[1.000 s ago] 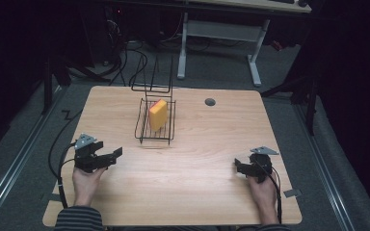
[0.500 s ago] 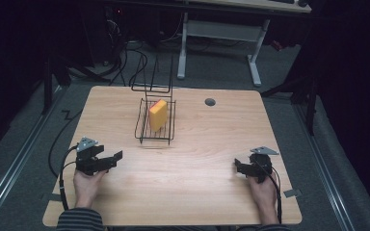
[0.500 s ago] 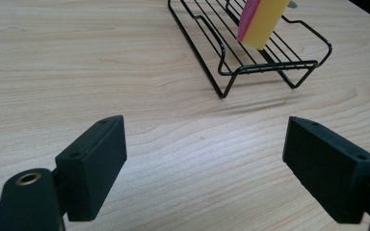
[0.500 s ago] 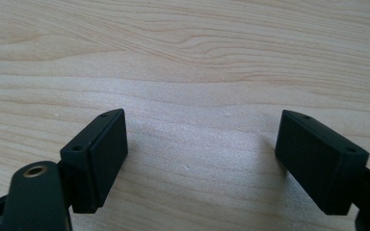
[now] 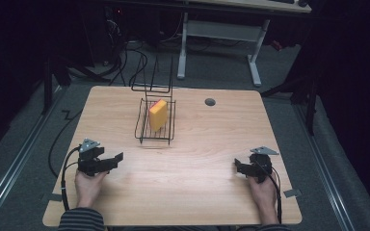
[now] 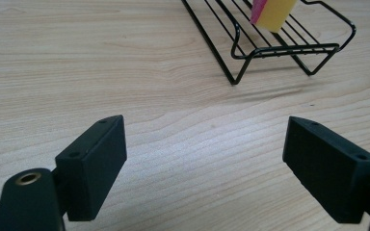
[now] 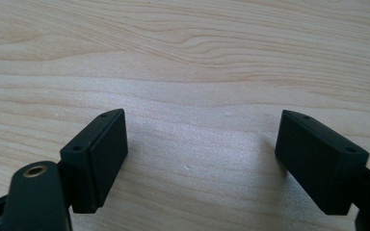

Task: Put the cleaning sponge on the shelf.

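The yellow sponge block with a pink side (image 5: 157, 114) stands tilted in the black wire rack (image 5: 155, 132) on the light wooden desk (image 5: 192, 192), ahead of the left hand-held gripper (image 5: 116, 160) and well apart from it. Both the left one and the right hand-held gripper (image 5: 238, 168) have their jaws spread wide with nothing between them. Since a second ago, the left one has slid a little nearer to the person, and the right one has stayed put.
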Motion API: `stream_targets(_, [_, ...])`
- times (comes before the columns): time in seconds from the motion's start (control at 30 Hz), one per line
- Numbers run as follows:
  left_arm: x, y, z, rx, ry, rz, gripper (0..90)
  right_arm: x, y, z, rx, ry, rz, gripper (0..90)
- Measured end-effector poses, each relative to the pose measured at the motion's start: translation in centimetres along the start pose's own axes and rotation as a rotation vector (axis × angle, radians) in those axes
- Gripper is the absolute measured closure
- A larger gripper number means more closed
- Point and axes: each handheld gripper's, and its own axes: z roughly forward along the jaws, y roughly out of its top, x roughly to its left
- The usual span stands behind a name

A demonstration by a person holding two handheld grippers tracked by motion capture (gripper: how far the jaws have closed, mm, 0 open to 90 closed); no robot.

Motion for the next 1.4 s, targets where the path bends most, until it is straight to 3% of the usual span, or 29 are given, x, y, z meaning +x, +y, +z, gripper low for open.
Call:
stream_targets(0.5, [0.0, -0.3, 1.8, 0.044, 0.034, 0.031, 17.2, 0.0, 0.0, 0.0, -0.001, 0.001, -0.005, 18.9])
stream_targets(1.4, [0.3, -0.8, 4.0, 0.084, 0.085, 0.046, 17.6, 0.0, 0.0, 0.0, -0.001, 0.001, -0.006, 18.9])
